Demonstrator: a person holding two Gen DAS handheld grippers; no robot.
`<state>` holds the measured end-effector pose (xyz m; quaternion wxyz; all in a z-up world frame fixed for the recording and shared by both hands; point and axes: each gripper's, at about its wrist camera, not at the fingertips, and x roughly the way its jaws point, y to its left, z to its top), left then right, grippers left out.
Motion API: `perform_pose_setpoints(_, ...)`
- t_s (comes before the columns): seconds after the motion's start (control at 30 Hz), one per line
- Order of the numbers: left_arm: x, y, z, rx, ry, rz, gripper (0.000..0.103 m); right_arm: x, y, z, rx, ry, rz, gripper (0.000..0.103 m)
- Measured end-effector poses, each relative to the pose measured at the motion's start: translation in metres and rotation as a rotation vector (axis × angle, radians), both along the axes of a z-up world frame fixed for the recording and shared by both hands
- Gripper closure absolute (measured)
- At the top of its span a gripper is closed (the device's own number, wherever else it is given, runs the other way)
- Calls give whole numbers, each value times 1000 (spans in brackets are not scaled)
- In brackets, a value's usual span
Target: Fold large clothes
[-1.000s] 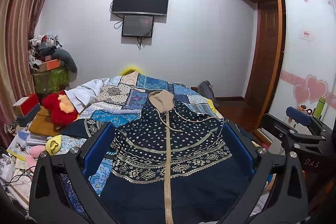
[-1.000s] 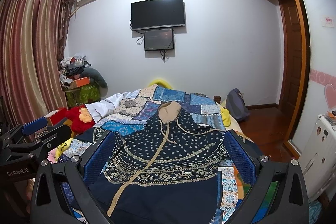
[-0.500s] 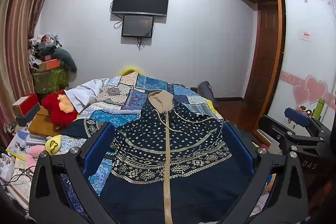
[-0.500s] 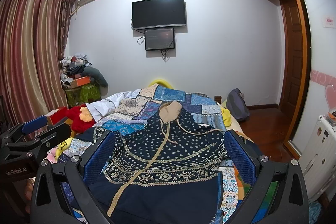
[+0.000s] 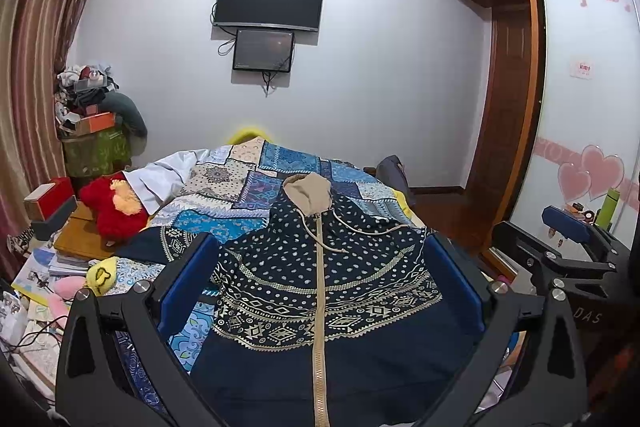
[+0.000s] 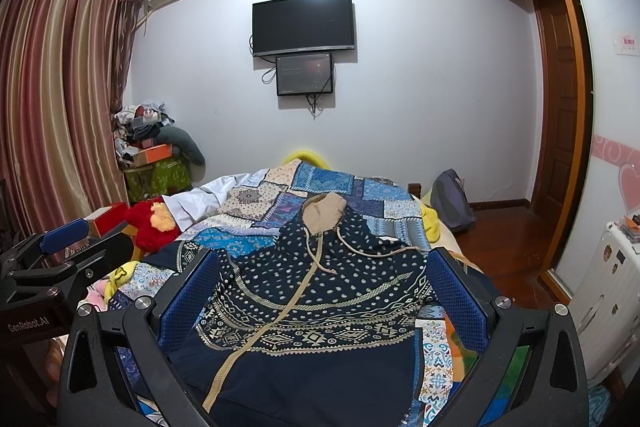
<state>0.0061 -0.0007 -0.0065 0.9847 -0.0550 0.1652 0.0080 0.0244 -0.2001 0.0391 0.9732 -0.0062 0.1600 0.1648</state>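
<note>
Gaping wide, both tongs, left (image 5: 320, 283) and right (image 6: 322, 291), hold nothing above the hoodie (image 5: 328, 291).

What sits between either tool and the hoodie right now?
Nothing visible. The navy patterned hoodie lies spread on the quilt, directly ahead of the open left tool and open right tool; neither touches it yet.

The hooded jacket (image 5: 320, 279) is navy with cream dots and geometric bands, a tan hood and tan zip, lying on a patchwork quilt (image 5: 276, 167) of blues, cream and purple, with a red and orange plush toy (image 5: 112, 207) left of it and red-and-gold striped curtains (image 6: 52, 99) beyond.
</note>
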Motion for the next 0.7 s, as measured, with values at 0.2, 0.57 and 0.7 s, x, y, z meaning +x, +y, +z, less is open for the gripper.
perform_pose_setpoints(0.2,-1,2,-2,5,2,5,0,3,-1,-1,2,9,-7,0)
perform_pose_setpoints(0.57,14,10,-9,2,12,25,0,26,6,-15,-16,59,-5,0)
perform_pose_setpoints(0.7,34,22,-16,2,37,56,0,45,14,-24,-39,91,-1,0)
